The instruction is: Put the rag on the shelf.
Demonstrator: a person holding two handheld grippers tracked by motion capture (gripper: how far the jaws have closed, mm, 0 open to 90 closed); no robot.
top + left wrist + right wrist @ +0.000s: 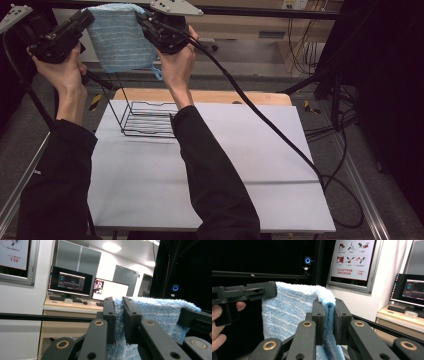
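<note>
On the left of the high view, the left gripper [86, 19] is held high above the far edge of the table, the person's left hand [62, 70] wrapped around its grip from below, wrist bent back and the black-sleeved forearm rising almost straight up. Its nose points inward to the right, and its jaws are clamped on the left top corner of the blue towel [120, 40]. In the left gripper view the two black jaws stand close together with the fluffy towel [152, 312] pinched between them, the cloth running off to the right toward the other gripper.

The towel hangs spread flat between the two grippers, its upper edge stretched from one to the other and its lower edge loose below them. Under the grippers and slightly nearer the person, a black wire rack [145, 117] stands on the white table top [250, 165], well below the towel's hem.

To the right, the right gripper [145, 24] faces leftward, held by the right hand [177, 62] with the forearm slanting up from the bottom centre of the view. In the right gripper view its jaws are pressed shut on the right top corner of the towel [287, 312]; the left gripper [272, 291] shows at the cloth's far corner. Whether the hem brushes the rack's upright wires is hard to tell, though it looks clear of them.
</note>
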